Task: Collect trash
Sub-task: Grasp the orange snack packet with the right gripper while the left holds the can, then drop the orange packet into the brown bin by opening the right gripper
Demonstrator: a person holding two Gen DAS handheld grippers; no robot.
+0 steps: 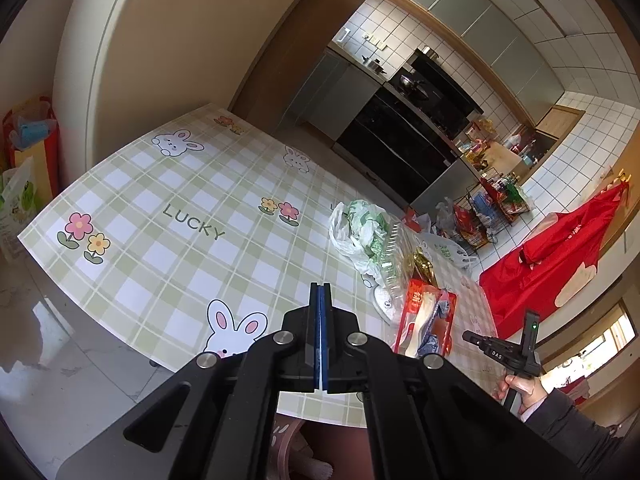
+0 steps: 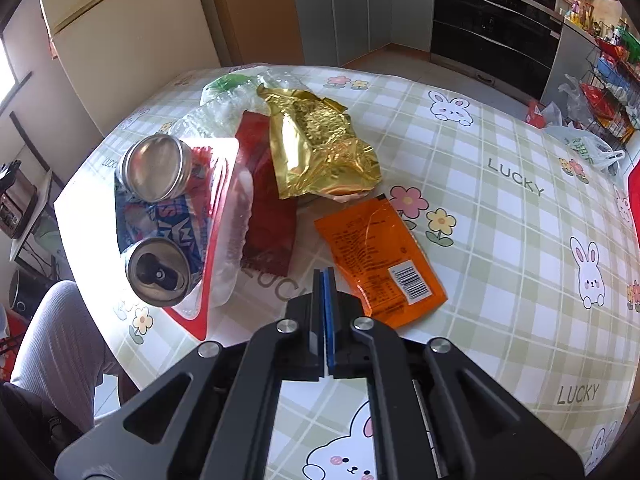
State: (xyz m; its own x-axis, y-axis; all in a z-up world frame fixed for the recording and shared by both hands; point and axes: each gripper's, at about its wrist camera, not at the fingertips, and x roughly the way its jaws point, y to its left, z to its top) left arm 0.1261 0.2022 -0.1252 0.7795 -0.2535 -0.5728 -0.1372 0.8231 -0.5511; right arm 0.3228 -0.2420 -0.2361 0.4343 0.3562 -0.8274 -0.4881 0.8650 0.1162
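my left gripper point(image 1: 320, 292) clenched on nothing above the checked table point(image 1: 168, 184), my right gripper point(image 2: 326, 280) clenched empty too, orange wrapper point(image 2: 380, 256) just beyond it, gold wrapper point(image 2: 316, 140), two cans point(image 2: 158, 220) by the table's left edge

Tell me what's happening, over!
Left gripper and right gripper shut, empty. Orange wrapper, gold bag, cans uncollected on table. Nothing blocking.
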